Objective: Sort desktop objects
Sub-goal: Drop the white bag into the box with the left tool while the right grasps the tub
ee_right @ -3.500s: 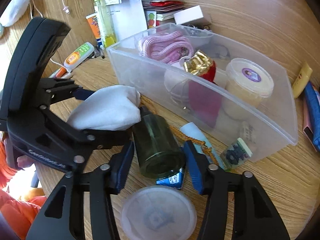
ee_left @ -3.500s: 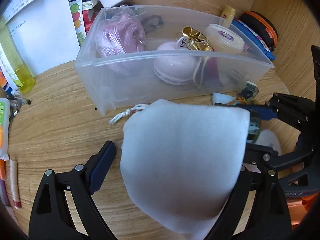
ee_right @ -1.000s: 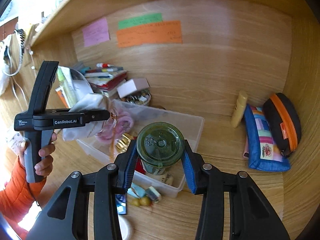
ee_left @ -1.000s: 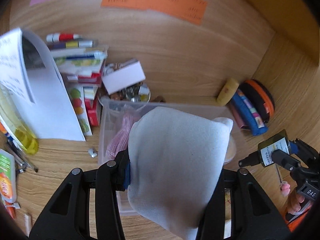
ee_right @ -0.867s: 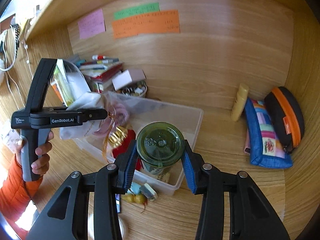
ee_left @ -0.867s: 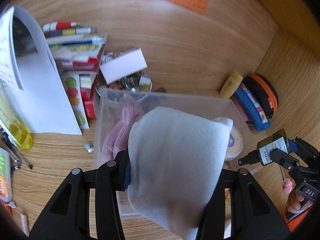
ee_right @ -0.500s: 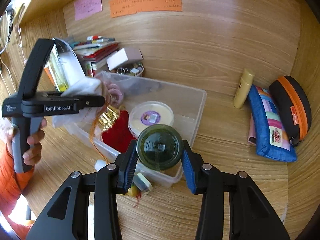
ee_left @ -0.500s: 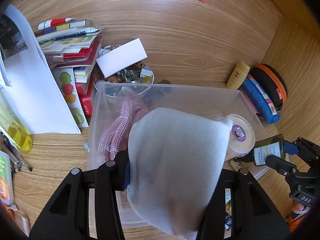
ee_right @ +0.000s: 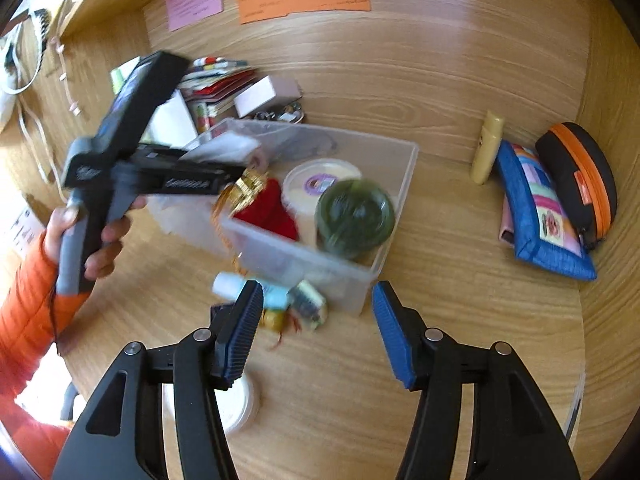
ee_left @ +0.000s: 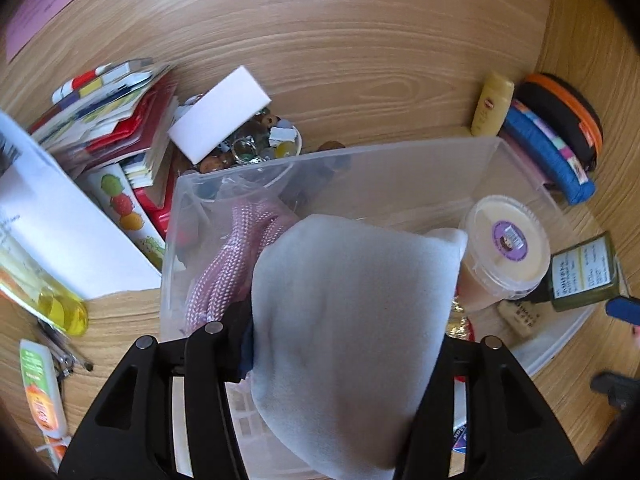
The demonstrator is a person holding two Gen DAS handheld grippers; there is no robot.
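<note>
Both views: green bottle (ee_right: 354, 218) inside bin (ee_right: 394, 216)

Bright daylight from the left, strong fisheye bending with dark corners, motion blur in the right view.

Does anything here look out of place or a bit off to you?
Yes: the green bottle looks blurred at the clear bin's right end, beyond the open right gripper, apparently just dropped. A few small items lie outside the bin's front wall. The left gripper holds a white pouch above the bin.
</note>
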